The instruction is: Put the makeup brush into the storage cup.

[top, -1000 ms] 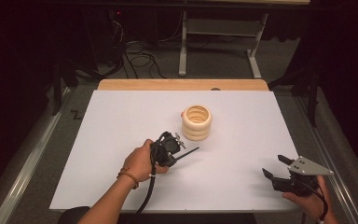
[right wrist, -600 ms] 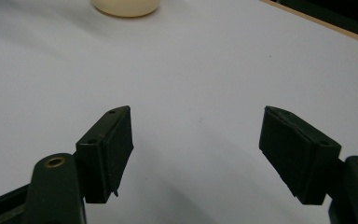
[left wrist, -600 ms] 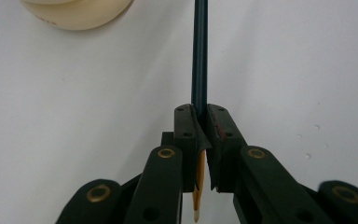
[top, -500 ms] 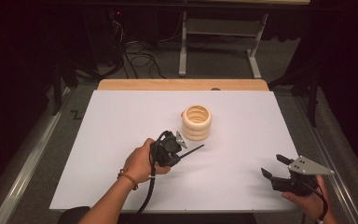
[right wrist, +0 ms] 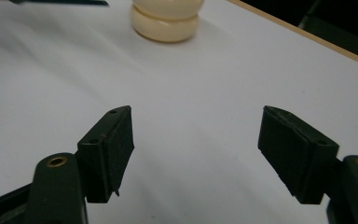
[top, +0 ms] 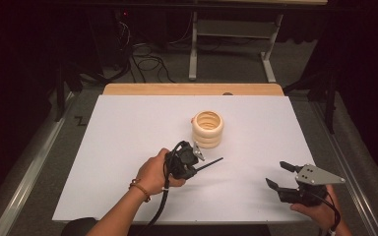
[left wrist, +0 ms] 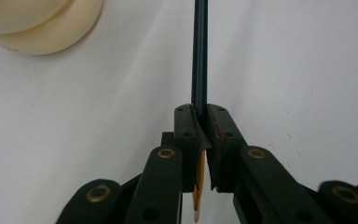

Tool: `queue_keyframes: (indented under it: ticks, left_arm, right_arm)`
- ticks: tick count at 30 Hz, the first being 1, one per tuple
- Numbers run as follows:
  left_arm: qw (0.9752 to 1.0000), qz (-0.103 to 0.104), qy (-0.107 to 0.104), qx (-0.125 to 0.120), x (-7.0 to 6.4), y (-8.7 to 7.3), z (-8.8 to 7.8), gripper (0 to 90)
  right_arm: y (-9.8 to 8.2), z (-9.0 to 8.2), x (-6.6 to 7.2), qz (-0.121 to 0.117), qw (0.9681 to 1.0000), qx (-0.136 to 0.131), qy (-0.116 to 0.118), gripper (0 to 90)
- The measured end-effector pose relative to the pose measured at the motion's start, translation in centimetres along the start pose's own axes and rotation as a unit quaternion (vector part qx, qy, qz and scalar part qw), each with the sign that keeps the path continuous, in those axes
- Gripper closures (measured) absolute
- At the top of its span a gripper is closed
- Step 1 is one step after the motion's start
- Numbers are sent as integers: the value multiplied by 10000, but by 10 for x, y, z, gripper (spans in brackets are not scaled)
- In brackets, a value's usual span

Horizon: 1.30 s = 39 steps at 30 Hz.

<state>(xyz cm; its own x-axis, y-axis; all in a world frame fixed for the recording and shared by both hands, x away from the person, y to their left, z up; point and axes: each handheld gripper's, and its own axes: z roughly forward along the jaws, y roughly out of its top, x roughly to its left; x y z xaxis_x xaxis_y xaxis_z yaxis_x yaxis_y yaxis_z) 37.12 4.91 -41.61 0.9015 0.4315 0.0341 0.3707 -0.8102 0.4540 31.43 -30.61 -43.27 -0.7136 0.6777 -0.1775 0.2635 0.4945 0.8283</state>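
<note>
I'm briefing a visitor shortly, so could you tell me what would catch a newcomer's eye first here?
The stack of cream rings stands near the middle of the white table. Just in front of it, the left hand-held gripper is shut on a thin dark pencil. The right hand-held gripper hovers open at the near right corner.

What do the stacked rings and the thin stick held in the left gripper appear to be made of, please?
Stacked rings: probably unfinished pale wood or matte plastic; cream, smooth, no gloss. Stick, clamped in the left gripper: likely a painted wooden pencil; dark shaft, yellowish rear end.
</note>
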Motion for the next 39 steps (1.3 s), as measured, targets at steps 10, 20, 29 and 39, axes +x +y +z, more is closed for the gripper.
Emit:
queue_keyframes:
  ticks: [10,20,29,39]
  left_arm:
    - [9996,236,-145,92,-10,9,1,834]
    - [9982,526,-302,24,-23,16,2,834]
    - [9961,817,-332,-85,-34,18,-1,834]
    - [9941,1001,-402,-127,-40,19,0,833]
  right_arm:
    - [38,15,24,-562,9961,28,685,329]
    - [69,41,50,-911,9866,232,1337,324]
    - [79,66,64,-1012,9771,628,1764,345]
    - [82,89,72,-1093,9703,1132,1835,451]
